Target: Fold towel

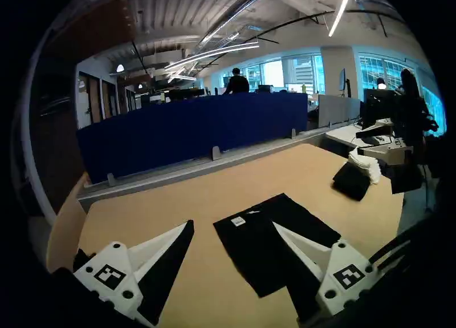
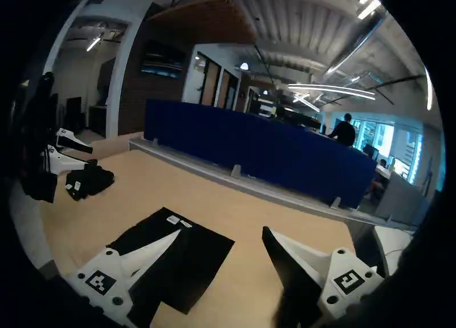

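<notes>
A black towel [image 1: 256,242] lies flat on the light wooden table [image 1: 228,179], folded into a rough rectangle with a small white label near its far edge. My left gripper [image 1: 232,223] hovers open above its near left part, the right finger over the cloth and the left finger over bare wood. In the right gripper view the same black towel [image 2: 194,254] sits low and left of centre on the table [image 2: 171,185]. My right gripper [image 2: 221,231] is open, its left finger above the towel and its right finger above the wood. Neither holds anything.
A heap of black cloth [image 1: 351,181] and white cloth [image 1: 366,162] lies at the table's right end beside a white device [image 1: 387,148]. Another black heap [image 2: 88,181] lies far left. A blue divider [image 1: 194,128] [image 2: 256,145] backs the table, with a person [image 1: 236,81] behind it.
</notes>
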